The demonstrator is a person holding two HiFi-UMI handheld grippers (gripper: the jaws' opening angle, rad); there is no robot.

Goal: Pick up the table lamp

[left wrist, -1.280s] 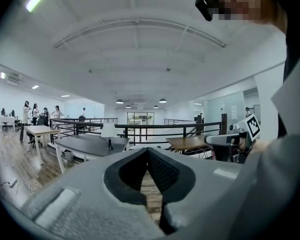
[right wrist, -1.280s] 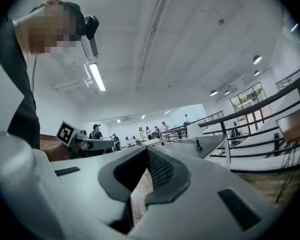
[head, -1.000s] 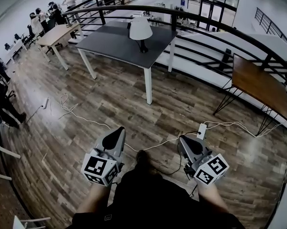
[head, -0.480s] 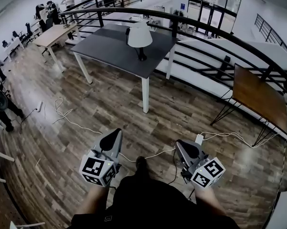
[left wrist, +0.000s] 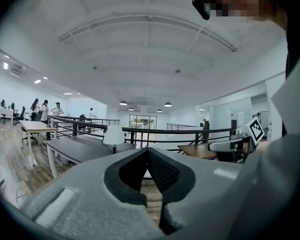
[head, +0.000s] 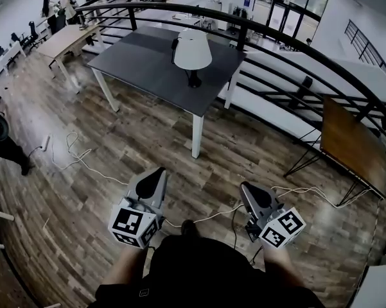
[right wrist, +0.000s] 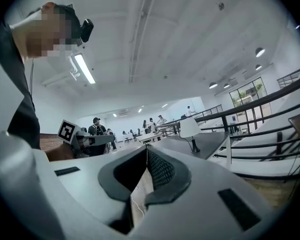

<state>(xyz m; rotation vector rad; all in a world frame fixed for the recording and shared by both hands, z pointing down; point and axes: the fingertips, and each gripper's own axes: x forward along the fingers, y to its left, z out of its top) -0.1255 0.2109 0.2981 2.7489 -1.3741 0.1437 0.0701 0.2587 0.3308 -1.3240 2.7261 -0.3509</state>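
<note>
The table lamp [head: 193,53], with a white shade and a dark stem and base, stands upright on the far part of a dark grey table [head: 141,69]. It shows small in the left gripper view [left wrist: 114,135] and in the right gripper view [right wrist: 189,129]. My left gripper [head: 159,174] and right gripper [head: 250,190] are held side by side low in the head view, well short of the table. The tips of each pair of jaws meet, with nothing between them. Both point roughly level toward the table.
A black curved railing [head: 289,40] runs behind and to the right of the table. A brown table [head: 350,143] stands at the right. White cables [head: 83,156] lie across the wooden floor. Several people [head: 64,5] stand by a light wooden desk far left.
I have walked forward with both grippers. The dark grey table and the lamp sit nearer and larger in the head view, and the floor cables have slid back toward me.
</note>
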